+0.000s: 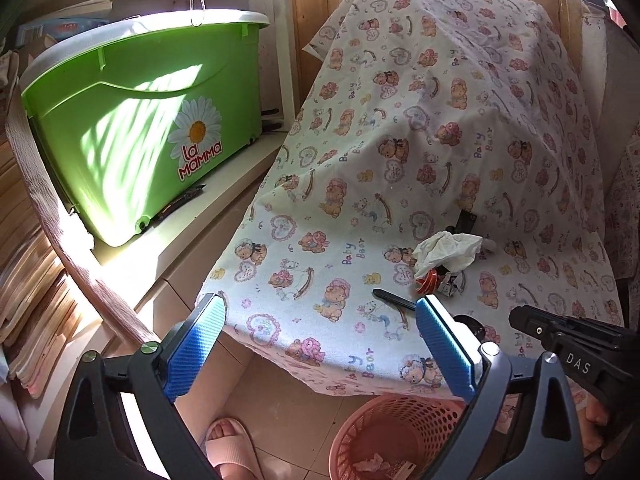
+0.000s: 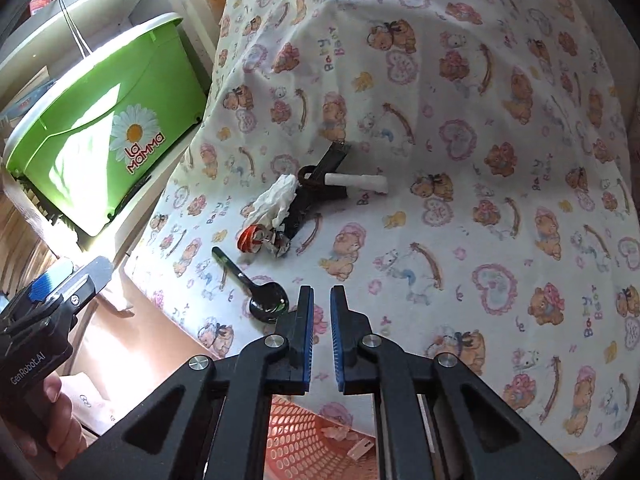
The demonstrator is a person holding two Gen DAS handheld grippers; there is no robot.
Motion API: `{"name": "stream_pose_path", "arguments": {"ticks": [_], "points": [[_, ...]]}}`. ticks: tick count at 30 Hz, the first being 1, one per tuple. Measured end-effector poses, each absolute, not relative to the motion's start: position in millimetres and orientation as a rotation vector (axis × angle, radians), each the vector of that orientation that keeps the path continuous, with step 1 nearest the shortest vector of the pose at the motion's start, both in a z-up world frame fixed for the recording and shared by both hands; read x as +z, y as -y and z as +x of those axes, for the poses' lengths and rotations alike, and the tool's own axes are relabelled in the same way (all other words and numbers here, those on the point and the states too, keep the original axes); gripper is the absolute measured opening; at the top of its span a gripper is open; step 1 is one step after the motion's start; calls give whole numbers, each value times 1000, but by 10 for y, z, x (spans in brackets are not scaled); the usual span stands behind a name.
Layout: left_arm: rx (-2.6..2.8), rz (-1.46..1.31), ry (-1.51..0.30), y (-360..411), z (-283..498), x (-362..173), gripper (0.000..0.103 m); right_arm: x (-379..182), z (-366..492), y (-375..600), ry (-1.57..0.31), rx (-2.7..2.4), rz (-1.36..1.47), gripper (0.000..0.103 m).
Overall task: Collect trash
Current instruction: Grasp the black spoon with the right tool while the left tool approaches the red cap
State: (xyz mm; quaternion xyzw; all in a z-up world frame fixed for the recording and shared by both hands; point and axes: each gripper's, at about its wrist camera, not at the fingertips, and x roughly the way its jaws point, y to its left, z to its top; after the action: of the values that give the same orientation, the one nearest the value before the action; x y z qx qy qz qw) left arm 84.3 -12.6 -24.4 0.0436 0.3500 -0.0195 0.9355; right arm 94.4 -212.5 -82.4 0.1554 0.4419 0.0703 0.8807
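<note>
Two hand-held grippers hang over the near edge of a cloth-covered surface, with a pink basket on the floor directly beneath them, apparently placed there so that trash can be dropped straight down. The left hand-held gripper is released, its blue pads spread wide with only the cloth edge and the basket showing between them. The right hand-held gripper is nearly clenched, a thin gap between its pads and nothing gripped in it.

Just ahead of the right one, slightly to its left, lies a black spoon on the cloth. Farther on sits the trash still to be collected: a red and silver wrapper, then a crumpled white tissue draped against a black object, and beyond it a white paper roll. A green tub stands far off to the left on a white shelf.

Only the left wrist view shows the basket's floor, where a few scraps already lie, and a foot in a pink slipper beside it. Only the right wrist view lays the pile out clearly, separating the roll and the black object, which the tissue largely hides in the other.
</note>
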Motion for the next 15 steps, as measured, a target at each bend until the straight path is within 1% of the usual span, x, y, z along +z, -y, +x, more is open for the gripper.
{"name": "stream_pose_path", "arguments": {"ticks": [2, 4, 5, 6, 7, 8, 11, 15], "points": [[-40, 94, -702, 127, 824, -222, 97, -849, 982, 2113, -935, 183, 350, 11], [-41, 95, -689, 130, 804, -204, 97, -882, 1033, 2089, -970, 237, 361, 15], [-42, 94, -685, 134, 799, -199, 97, -901, 1056, 2090, -983, 241, 375, 22], [-44, 94, -681, 136, 792, -197, 97, -922, 1072, 2090, -999, 230, 388, 35], [-47, 95, -680, 141, 791, -198, 97, -948, 1084, 2097, -1006, 218, 404, 40], [-50, 98, -680, 147, 791, -201, 97, -973, 1092, 2110, -1005, 217, 426, 42], [-48, 111, -687, 172, 792, -232, 97, -1047, 1139, 2123, -1023, 252, 502, 41], [-46, 106, -698, 160, 801, -267, 99, -1096, 1214, 2097, -1025, 271, 560, 35]]}}
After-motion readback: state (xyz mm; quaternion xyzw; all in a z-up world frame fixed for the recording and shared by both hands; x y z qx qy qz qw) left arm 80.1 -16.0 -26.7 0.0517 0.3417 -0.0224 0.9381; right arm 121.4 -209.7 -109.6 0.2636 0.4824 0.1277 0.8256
